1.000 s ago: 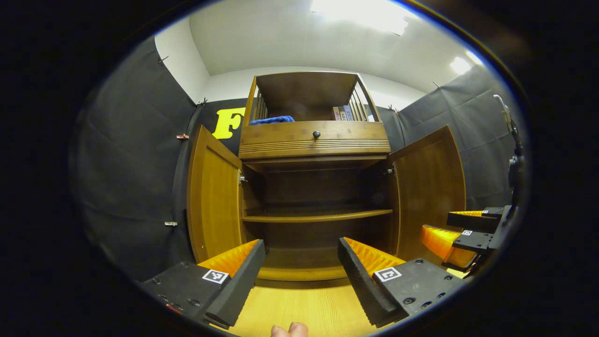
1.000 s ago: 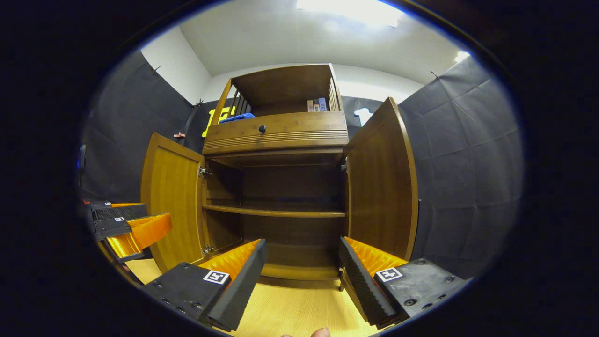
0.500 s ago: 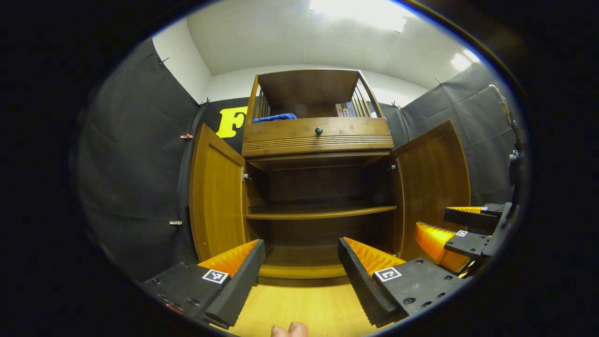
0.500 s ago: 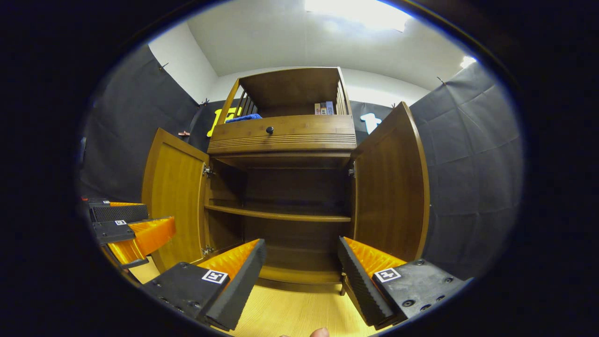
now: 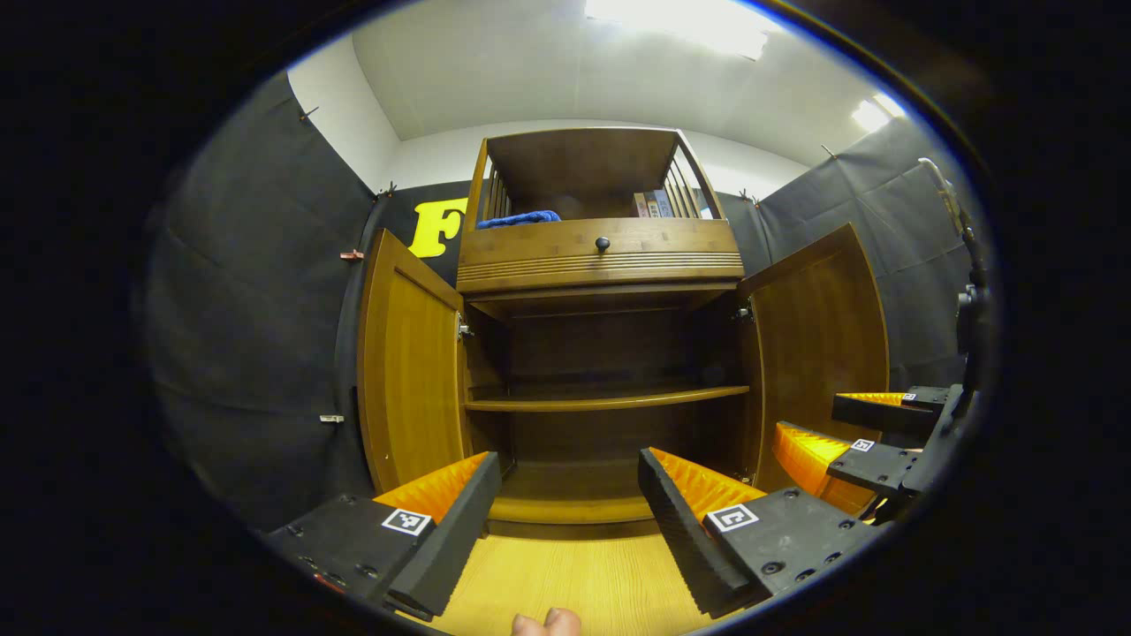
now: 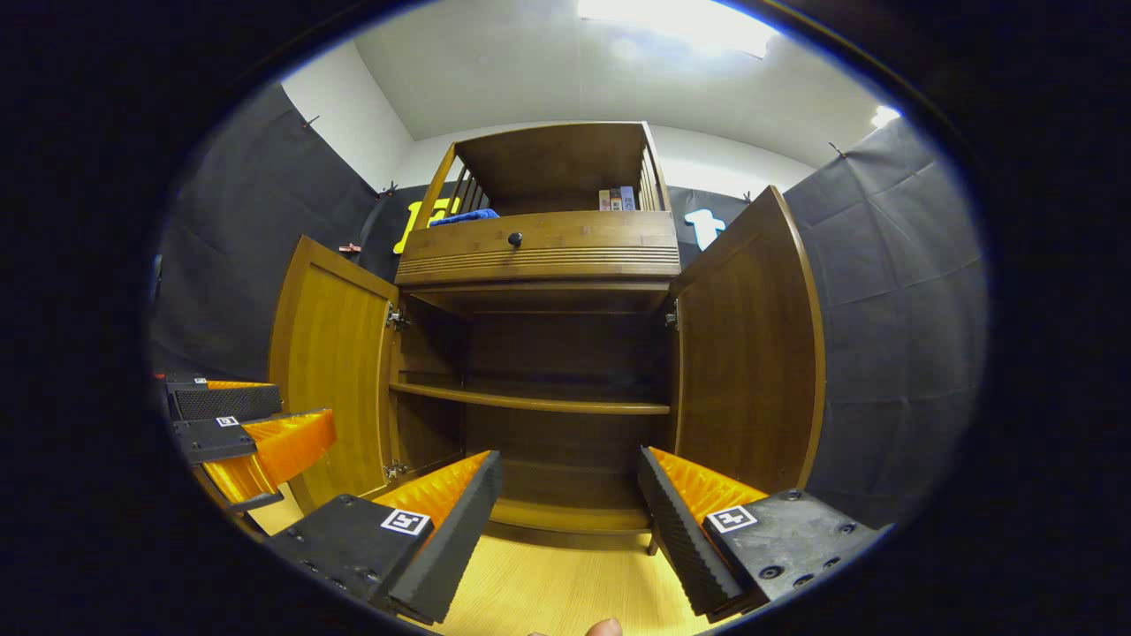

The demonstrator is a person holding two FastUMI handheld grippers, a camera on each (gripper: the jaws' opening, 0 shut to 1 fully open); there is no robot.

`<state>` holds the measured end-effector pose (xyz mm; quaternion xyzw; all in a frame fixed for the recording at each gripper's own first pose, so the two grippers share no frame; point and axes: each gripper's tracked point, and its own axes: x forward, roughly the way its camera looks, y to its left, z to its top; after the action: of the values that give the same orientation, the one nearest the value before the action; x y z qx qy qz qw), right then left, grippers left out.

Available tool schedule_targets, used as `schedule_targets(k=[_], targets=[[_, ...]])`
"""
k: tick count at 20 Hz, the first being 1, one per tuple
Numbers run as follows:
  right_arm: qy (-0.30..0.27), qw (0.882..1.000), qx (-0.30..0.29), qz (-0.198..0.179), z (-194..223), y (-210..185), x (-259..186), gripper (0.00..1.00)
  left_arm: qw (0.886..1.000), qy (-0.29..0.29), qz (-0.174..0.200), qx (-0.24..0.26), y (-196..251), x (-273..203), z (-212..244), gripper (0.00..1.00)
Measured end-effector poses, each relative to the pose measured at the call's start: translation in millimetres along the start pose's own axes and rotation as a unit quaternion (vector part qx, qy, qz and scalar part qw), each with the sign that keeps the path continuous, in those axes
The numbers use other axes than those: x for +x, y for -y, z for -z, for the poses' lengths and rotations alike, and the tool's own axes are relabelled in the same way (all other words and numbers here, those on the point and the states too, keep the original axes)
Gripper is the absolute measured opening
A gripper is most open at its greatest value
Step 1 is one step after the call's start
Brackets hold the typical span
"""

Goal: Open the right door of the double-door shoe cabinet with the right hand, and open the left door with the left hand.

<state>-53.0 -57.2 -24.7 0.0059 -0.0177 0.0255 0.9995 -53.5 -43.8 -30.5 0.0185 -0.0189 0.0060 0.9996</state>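
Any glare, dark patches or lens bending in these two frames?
Left gripper view: ceiling light blown out, cabinet interior in deep shadow, right door edges bowed. Right gripper view: same glare, left door curved by the fisheye; both sharp.

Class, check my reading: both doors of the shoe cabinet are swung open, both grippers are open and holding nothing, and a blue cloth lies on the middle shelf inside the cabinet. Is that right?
Not quite. The blue cloth lies in the open top compartment above the drawer, not on the middle shelf, as the left gripper view shows. The left door and right door are open, and the left gripper and right gripper are open, holding nothing.
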Motion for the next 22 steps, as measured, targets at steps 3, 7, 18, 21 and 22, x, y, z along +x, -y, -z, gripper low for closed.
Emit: schedule_targets(k=[3, 7, 18, 21, 22], targets=[[0.005, 1.000, 0.003, 0.002, -1.5, -1.8, 1.7, 0.99, 1.000, -0.002, -0.001, 0.002, -0.2, -0.3, 2.6, 0.97], [0.000, 1.000, 0.001, 0.000, 1.9, -3.7, 2.0, 0.98, 1.000, -0.004, -0.001, 0.002, 0.6, -0.1, 3.8, 0.97], [-0.005, 1.000, 0.000, -0.004, 3.6, -6.8, 3.0, 0.98, 1.000, -0.007, 0.001, 0.001, 0.9, 1.1, 5.1, 0.97], [-0.001, 1.000, -0.002, -0.003, 1.4, -5.6, 1.2, 0.97, 1.000, -0.007, 0.003, -0.001, 1.8, 0.8, 5.1, 0.97], [-0.001, 1.000, -0.002, -0.002, 1.5, -5.7, 1.6, 0.98, 1.000, -0.007, 0.003, -0.001, 1.4, 0.7, 3.9, 0.97]])
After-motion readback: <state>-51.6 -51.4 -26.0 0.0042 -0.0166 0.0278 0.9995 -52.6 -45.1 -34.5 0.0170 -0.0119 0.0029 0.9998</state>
